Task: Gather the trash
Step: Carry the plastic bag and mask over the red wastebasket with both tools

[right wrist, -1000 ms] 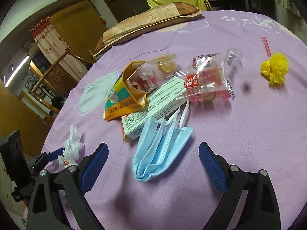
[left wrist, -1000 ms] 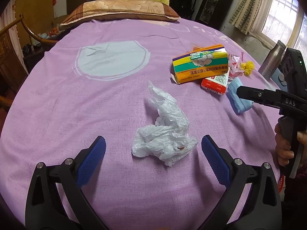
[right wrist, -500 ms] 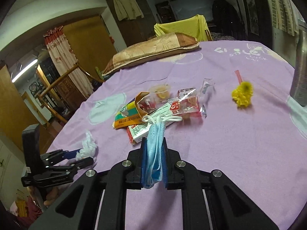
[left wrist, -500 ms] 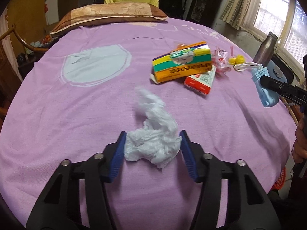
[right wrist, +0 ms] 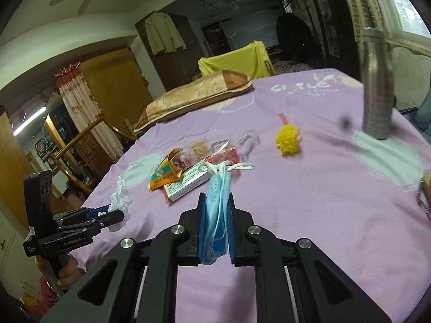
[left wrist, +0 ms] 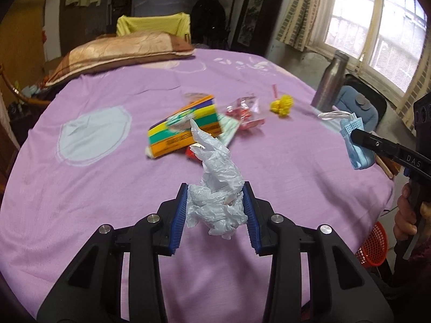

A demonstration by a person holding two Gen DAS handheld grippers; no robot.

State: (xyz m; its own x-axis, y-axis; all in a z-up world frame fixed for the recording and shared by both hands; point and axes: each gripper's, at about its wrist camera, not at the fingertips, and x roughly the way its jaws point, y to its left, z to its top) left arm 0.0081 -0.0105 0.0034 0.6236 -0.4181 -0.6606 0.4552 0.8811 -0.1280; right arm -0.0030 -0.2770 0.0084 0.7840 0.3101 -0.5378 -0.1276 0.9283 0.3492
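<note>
The left gripper (left wrist: 215, 215) was closing its blue pads on a crumpled white plastic bag (left wrist: 215, 188), while the right gripper (right wrist: 216, 228) was clamped tight on a folded blue face mask (right wrist: 216, 215); both pieces looked lifted off the purple bedspread (left wrist: 94, 188). More litter, an orange and yellow carton (left wrist: 186, 130) and red wrappers (left wrist: 246, 113), lay towards twelve o'clock. The pick-up seemed done, so next would be carrying both to a bin, perhaps the red basket (left wrist: 374, 245) at four o'clock.

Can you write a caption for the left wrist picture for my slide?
Left gripper closing on crumpled white plastic above the purple bedspread.
</note>
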